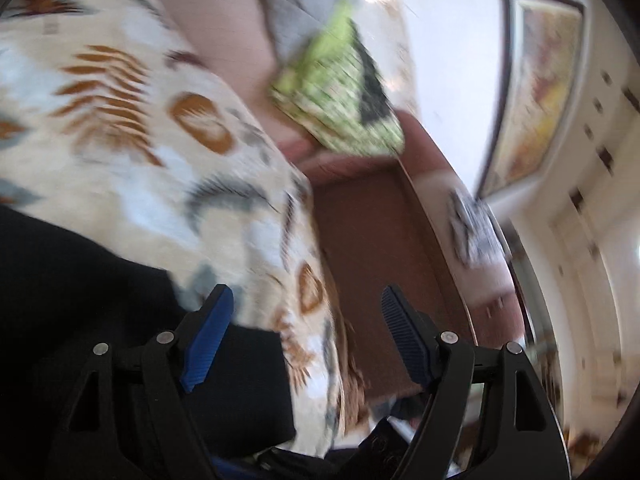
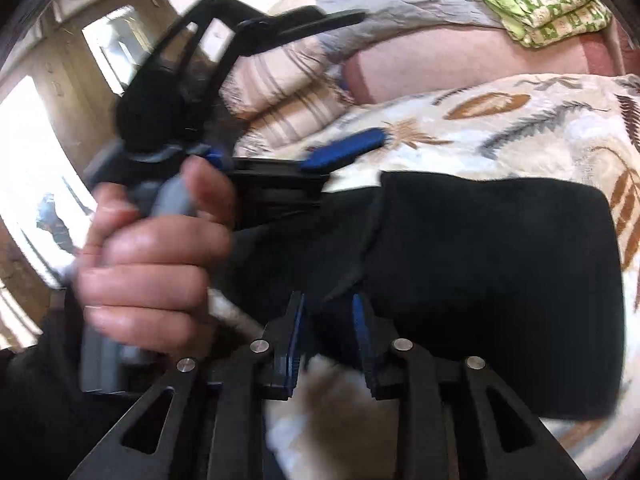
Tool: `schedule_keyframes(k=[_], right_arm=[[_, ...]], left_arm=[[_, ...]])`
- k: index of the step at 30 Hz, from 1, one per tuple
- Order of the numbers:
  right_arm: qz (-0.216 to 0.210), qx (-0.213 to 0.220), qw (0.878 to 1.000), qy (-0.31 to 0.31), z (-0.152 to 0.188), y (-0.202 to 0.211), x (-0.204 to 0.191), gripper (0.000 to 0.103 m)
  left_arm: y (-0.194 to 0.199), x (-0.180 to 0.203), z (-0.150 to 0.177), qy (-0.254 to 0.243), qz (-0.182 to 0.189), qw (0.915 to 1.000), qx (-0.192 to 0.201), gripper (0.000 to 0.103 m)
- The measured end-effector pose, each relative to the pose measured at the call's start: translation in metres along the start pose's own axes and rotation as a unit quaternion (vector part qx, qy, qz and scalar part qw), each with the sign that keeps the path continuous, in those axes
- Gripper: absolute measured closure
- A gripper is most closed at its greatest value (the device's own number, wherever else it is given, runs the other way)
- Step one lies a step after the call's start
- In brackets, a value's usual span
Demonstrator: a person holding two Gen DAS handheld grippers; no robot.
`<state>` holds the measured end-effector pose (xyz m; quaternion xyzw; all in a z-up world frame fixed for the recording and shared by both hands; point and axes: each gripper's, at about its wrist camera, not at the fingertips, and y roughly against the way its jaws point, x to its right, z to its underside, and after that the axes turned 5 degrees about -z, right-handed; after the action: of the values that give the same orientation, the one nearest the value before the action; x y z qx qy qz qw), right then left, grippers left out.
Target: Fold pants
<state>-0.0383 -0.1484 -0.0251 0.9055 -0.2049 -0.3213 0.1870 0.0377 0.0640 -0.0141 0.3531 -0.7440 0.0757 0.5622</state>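
Black pants: folded into a dark block (image 2: 492, 292) on the leaf-printed bedcover (image 2: 520, 128), lying flat on the bed; in the left wrist view the same dark cloth (image 1: 80, 288) filled the lower left.
Right hand-held gripper: its blue-padded jaws (image 2: 328, 332) stood a little apart at the near edge of the pants, with a fold of the black cloth reaching between them; blur hid whether the pads pressed on it.
Left hand-held gripper: jaws (image 1: 304, 340) wide apart with nothing between them, one blue pad over the black cloth, the other over the brown bed frame (image 1: 368, 240); from the right wrist view it was seen (image 2: 344, 152) above the far left corner of the pants.
Hand: a bare hand (image 2: 156, 248) wrapped round the grey handle of the left hand-held gripper.
Bedcover: cream with brown and grey leaves.
Beyond: a folded green patterned cloth (image 2: 536, 4) near the far end of the bed, well apart from the pants.
Wall: a framed picture (image 1: 536, 92) in the left wrist view.
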Motion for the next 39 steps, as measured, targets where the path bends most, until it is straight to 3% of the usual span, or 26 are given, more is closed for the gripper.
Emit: schedule_keyframes(k=[3, 4, 6, 7, 8, 9, 12, 15, 21, 23, 26, 28, 29, 31, 32, 36, 39], right_arm=[[0.019, 0.029, 0.999, 0.031, 0.002, 0.039, -0.002, 0.076], [0.046, 0.041, 0.997, 0.036, 0.002, 0.051, 0.002, 0.076], [0.104, 0.053, 0.993, 0.032, 0.004, 0.068, 0.014, 0.076], [0.132, 0.052, 0.99, 0.024, 0.005, 0.073, 0.023, 0.076], [0.159, 0.047, 0.986, 0.015, 0.005, 0.076, 0.031, 0.076], [0.18, 0.042, 0.983, 0.004, 0.003, 0.078, 0.039, 0.079], [0.182, 0.043, 0.982, -0.001, -0.004, 0.075, 0.043, 0.084], [0.209, -0.033, 0.977, -0.008, -0.001, 0.043, 0.058, 0.084], [0.214, -0.021, 0.977, -0.014, 0.0, 0.043, 0.058, 0.086], [0.207, -0.003, 0.978, -0.027, -0.007, 0.051, 0.056, 0.086], [0.219, 0.041, 0.975, 0.0, -0.035, 0.056, 0.054, 0.083], [0.219, 0.032, 0.975, -0.002, -0.055, 0.041, 0.068, 0.083], [0.228, 0.018, 0.974, -0.003, -0.058, 0.032, 0.076, 0.083], [0.237, -0.049, 0.97, -0.025, -0.051, 0.001, 0.105, 0.083], [0.236, -0.027, 0.971, -0.02, -0.049, 0.001, 0.107, 0.084], [0.247, -0.033, 0.968, -0.018, -0.056, 0.002, 0.1, 0.085], [0.237, 0.002, 0.971, -0.006, -0.058, 0.02, 0.076, 0.082]], left_arm=[[-0.014, 0.006, 0.006, -0.012, 0.0, 0.9992, -0.037, 0.027], [-0.018, 0.004, 0.007, -0.008, -0.01, 0.9989, -0.046, 0.027], [-0.031, -0.014, 0.01, 0.022, -0.062, 0.9945, -0.081, 0.027], [-0.037, -0.028, 0.012, 0.046, -0.093, 0.9897, -0.099, 0.036], [-0.038, -0.038, 0.013, 0.063, -0.106, 0.9872, -0.101, 0.058], [-0.036, -0.043, 0.012, 0.073, -0.113, 0.986, -0.098, 0.062], [-0.034, -0.046, 0.011, 0.088, -0.103, 0.986, -0.097, 0.062], [-0.034, -0.044, 0.011, 0.081, -0.106, 0.9864, -0.096, 0.062], [-0.03, -0.038, 0.012, 0.073, -0.103, 0.9887, -0.081, 0.059], [-0.02, -0.027, 0.017, 0.056, -0.091, 0.9924, -0.061, 0.05], [-0.004, -0.023, 0.026, 0.056, -0.057, 0.996, -0.039, 0.045], [0.001, -0.027, 0.033, 0.066, -0.062, 0.9954, -0.03, 0.044], [0.0, -0.034, 0.035, 0.077, -0.085, 0.9928, -0.032, 0.044], [-0.004, -0.045, 0.035, 0.098, -0.097, 0.9898, -0.037, 0.051], [-0.004, -0.048, 0.034, 0.103, -0.097, 0.9891, -0.039, 0.051], [-0.001, -0.047, 0.034, 0.106, -0.086, 0.9901, -0.031, 0.051], [0.009, -0.037, 0.036, 0.091, -0.077, 0.9928, -0.012, 0.047]])
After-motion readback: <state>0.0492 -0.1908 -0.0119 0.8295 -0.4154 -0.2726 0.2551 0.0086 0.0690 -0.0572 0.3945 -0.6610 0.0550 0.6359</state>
